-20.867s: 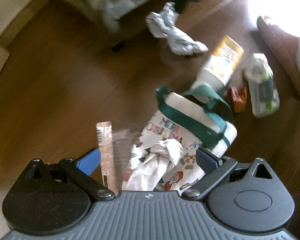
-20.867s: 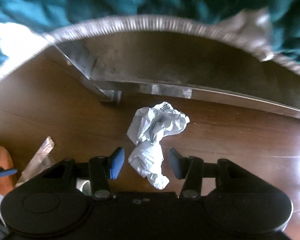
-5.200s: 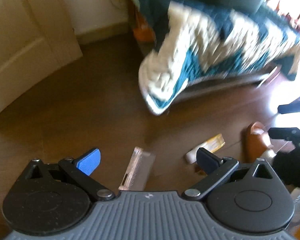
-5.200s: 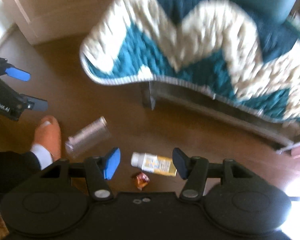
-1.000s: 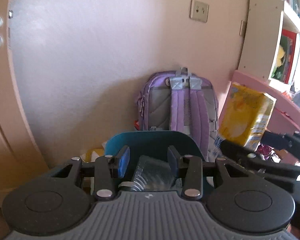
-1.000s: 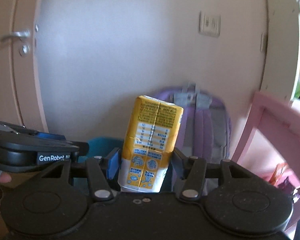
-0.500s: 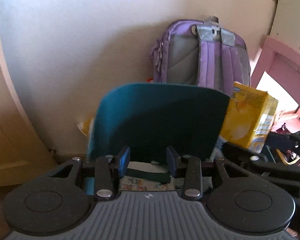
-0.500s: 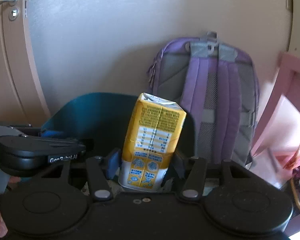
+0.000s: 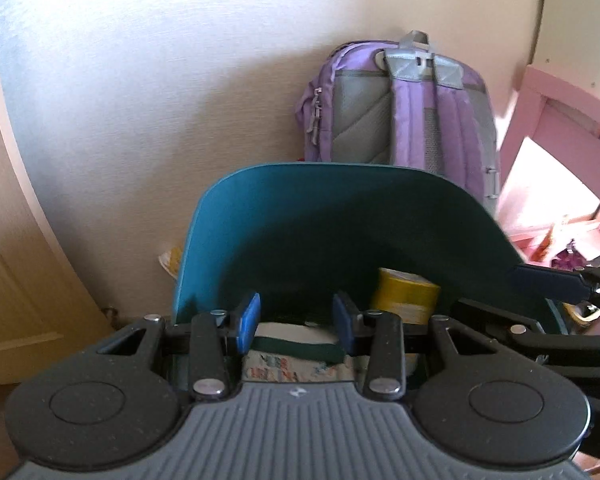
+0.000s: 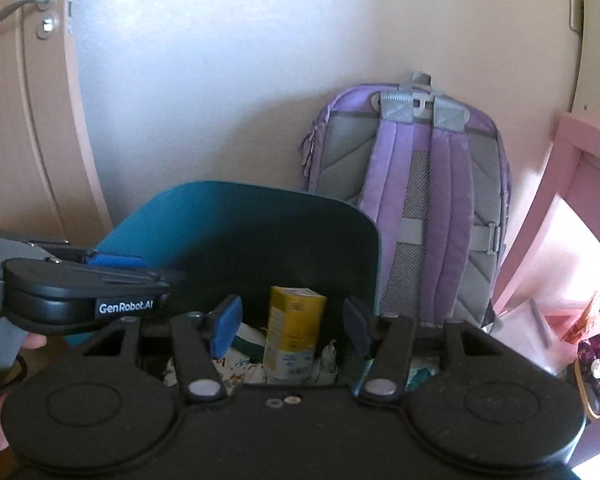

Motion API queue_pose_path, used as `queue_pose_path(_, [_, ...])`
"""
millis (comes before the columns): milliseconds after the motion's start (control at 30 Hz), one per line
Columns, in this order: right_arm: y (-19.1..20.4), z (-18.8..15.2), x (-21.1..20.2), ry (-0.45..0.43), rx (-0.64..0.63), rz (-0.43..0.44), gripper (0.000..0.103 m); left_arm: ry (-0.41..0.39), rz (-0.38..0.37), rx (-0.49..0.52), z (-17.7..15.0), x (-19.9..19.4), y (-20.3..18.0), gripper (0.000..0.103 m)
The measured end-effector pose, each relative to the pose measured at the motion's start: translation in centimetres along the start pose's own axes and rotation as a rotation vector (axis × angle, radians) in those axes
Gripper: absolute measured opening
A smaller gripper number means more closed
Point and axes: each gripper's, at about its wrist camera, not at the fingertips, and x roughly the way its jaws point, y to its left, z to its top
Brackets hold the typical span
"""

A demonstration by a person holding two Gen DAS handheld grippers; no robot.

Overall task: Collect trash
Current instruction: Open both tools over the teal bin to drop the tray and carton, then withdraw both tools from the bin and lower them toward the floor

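Observation:
A teal trash bin (image 9: 284, 216) stands against the wall; it also shows in the right wrist view (image 10: 228, 216). A yellow drink carton (image 10: 294, 332) stands inside the bin, free of my fingers; it shows in the left wrist view (image 9: 404, 296) too. A printed cloth bag with a green strap (image 9: 296, 354) lies in the bin. My left gripper (image 9: 296, 320) is open and empty over the bin mouth. My right gripper (image 10: 292, 324) is open and empty above the carton.
A purple backpack (image 10: 420, 184) leans on the wall behind the bin. A pink shelf frame (image 10: 560, 208) stands to the right. A door with a metal handle (image 10: 24, 0) is at the left. Yellow packaging (image 9: 172, 258) lies beside the bin.
My right gripper opened and the carton dropped from it into the bin. My left gripper, empty since half a second ago, stays over the bin; the clear plastic it held a second ago is gone.

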Motion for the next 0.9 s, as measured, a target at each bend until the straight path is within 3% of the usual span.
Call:
queue_pose_path(133, [0.2, 0.0, -2.5, -0.015, 0.003, 0.001, 0.056, -0.002, -0.006, 0.011, 0.2, -1.4, -0.7, 0.04])
queue_pose_path(267, [1.1, -0.5, -5.6, -0.026, -0.005, 0.009, 0.056, -0.026, -0.013, 0.024, -0.5, -4.6, -0.8, 0.05])
queue_pose_path(467, [3.4, -1.5, -10.2, -0.036, -0.034, 0.034, 0.057, -0.045, -0.028, 0.023, -1.9, -9.3, -0.3, 0.055])
queue_pose_path(667, [7.0, -3.8, -13.7, -0.03, -0.081, 0.099, 0.057, -0.061, -0.037, 0.056, -5.3, -13.9, 1.1, 0.062])
queue_pose_path(800, [9.4, -5.8, -14.2, -0.005, -0.122, 0.147, 0.057, -0.056, -0.039, 0.083, -8.3, -16.2, 2.6, 0.077])
queue_pose_path(900, [10.9, -7.5, -13.9, 0.023, -0.123, 0.176, 0.057, -0.048, -0.041, 0.098, -10.5, -17.1, 4.0, 0.079])
